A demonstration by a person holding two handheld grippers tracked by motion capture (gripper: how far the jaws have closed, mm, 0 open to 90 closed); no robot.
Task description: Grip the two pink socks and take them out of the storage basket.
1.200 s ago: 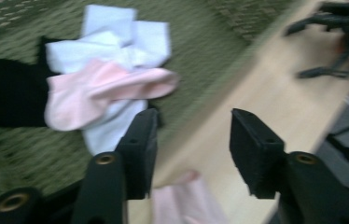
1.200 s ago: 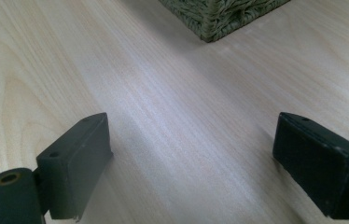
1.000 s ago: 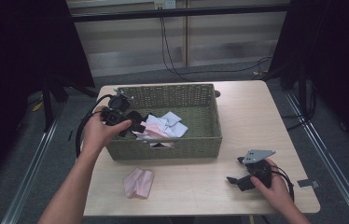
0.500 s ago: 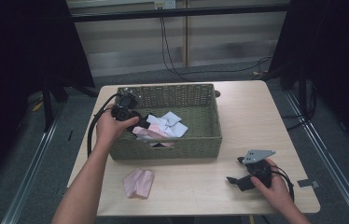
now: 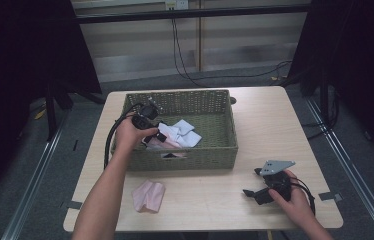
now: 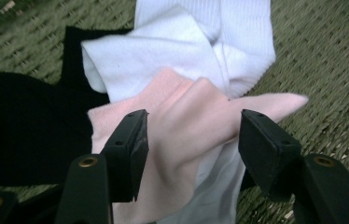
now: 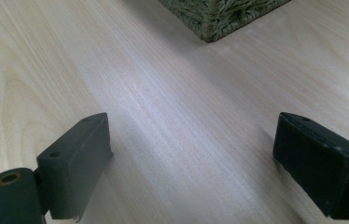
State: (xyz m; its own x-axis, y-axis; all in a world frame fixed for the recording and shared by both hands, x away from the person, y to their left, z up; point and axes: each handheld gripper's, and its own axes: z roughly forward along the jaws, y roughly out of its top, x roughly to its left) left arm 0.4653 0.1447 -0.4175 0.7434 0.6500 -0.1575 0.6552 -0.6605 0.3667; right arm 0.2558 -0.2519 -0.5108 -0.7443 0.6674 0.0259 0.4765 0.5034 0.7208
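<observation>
Down in the green wicker basket (image 5: 225,150), the left gripper (image 6: 189,140) has been narrowing, jaws straddling a pink sock (image 6: 177,121) without pinching it. Right gripper (image 5: 255,192) rests wide on the pale wooden worktop (image 5: 275,115); grey carpet (image 5: 50,165) surrounds.

L gripper (image 5: 156,134) fingers apart, closing, arm reaching fwd | R gripper (image 5: 253,192) fingers wide apart, low

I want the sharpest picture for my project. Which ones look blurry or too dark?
High view: dark at both sides, table well lit. Left gripper view: the pink sock is fairly sharp, the black sock a dark shape without detail. Right gripper view: jaws sharp, basket corner soft.
</observation>
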